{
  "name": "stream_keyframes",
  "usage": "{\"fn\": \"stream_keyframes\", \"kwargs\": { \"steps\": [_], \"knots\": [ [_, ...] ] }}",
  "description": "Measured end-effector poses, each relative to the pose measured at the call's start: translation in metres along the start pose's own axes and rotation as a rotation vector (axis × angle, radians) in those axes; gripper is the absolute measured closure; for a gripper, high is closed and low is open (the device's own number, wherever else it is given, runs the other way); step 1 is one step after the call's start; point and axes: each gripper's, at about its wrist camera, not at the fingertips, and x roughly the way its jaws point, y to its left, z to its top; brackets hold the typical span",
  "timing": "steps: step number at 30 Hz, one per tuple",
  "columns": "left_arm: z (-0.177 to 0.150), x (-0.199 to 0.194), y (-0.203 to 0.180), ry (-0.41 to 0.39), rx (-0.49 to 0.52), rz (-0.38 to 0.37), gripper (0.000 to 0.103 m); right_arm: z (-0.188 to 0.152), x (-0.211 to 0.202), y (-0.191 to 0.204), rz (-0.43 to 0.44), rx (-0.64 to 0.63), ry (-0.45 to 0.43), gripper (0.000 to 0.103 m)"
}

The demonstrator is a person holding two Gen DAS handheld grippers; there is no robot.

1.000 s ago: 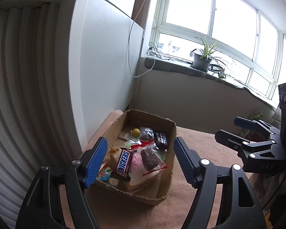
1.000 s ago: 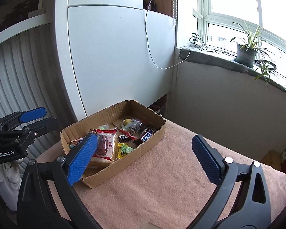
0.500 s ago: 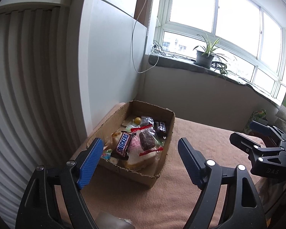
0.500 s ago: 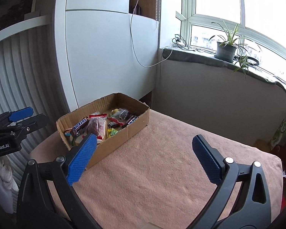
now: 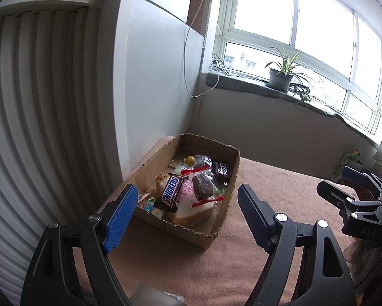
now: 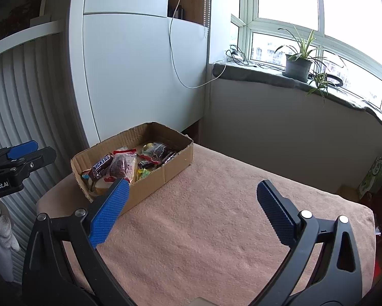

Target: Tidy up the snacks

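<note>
Many wrapped snacks (image 5: 191,191) heaped in torn, open-topped cardboard box (image 5: 224,219).

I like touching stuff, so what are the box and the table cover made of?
The box looks like plain brown cardboard, matte, with ragged torn edges along the rim. The table cover looks like a soft pink towel or fleece; its surface is fuzzy and nubbly, though the exact fabric is hard to tell.

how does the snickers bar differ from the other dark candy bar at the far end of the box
The Snickers bar lies on top of the pile at the near end of the cardboard box, propped up at a tilt; the dark candy bar lies at the far end by the right wall. The Snickers lettering reads clearly; the other bar's label is too small to read. Both are dark-wrapped bars inside the box, untouched by either tongs.
</note>
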Motion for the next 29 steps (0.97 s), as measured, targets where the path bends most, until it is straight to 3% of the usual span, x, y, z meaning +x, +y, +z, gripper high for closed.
{"fn": "stream_keyframes", "kwargs": {
  "steps": [29],
  "knots": [
    [-0.005, 0.0032, -0.0025, 0.005, 0.017, 0.002, 0.022, -0.0069, 0.002, -0.006, -0.013, 0.025, 0.014, 0.001]
  ]
}}
